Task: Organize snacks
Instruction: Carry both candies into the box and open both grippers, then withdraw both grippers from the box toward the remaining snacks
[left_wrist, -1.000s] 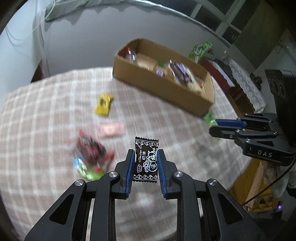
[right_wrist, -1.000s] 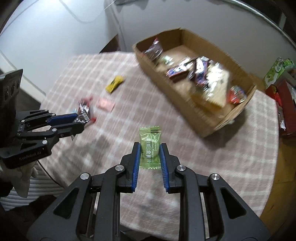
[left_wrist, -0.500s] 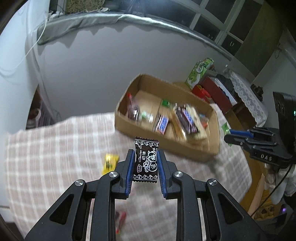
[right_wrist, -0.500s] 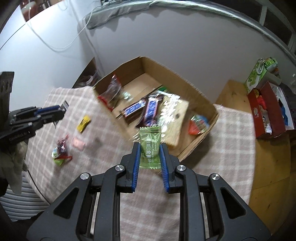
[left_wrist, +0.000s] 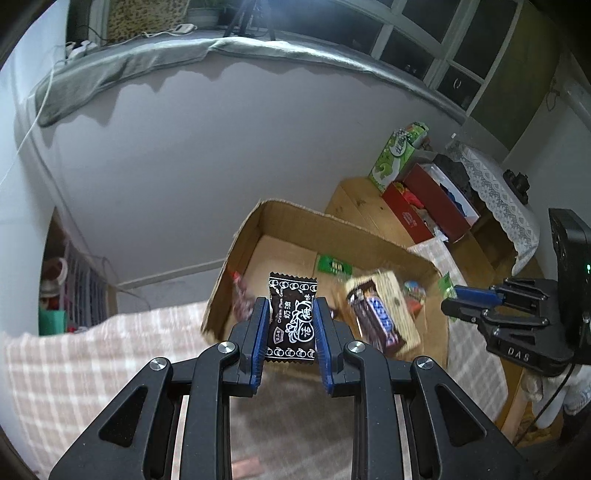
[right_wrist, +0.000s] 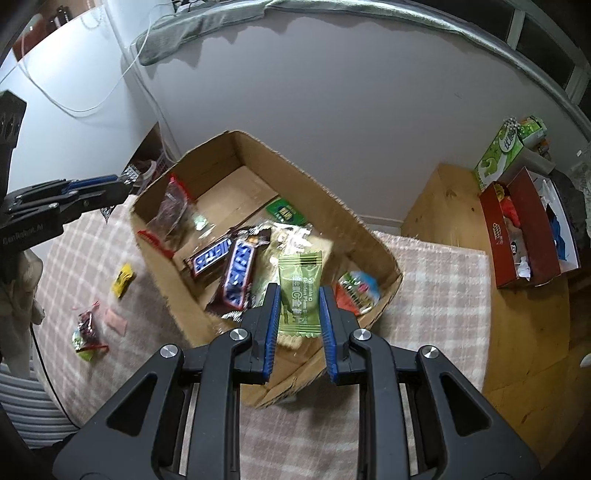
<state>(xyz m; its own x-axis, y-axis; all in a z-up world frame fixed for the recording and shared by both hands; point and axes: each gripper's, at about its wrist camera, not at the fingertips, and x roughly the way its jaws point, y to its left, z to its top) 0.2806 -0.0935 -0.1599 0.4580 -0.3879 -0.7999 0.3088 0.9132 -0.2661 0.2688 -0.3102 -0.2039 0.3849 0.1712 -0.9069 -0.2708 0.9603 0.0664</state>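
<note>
The left gripper (left_wrist: 291, 325) clamps its fingers on a black cream-plum candy wrapper (left_wrist: 292, 320), the right gripper (right_wrist: 298, 312) on a green plum candy wrapper (right_wrist: 300, 293); both hang above the open brown cardboard box (right_wrist: 369, 232) of snacks just beyond the fingers, poised, it appears, for dropping in.

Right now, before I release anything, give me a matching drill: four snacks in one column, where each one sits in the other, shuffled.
Snacks:
1. black plum candy
2. green plum candy
3. yellow candy
4. blue chocolate bars

Places:
A. lying inside the cardboard box
B. clamped in the right gripper
C. lying on the checked tablecloth, outside the box
D. clamped in the left gripper

Pairs: 1-D, 2-B, 3-C, 4-A
</note>
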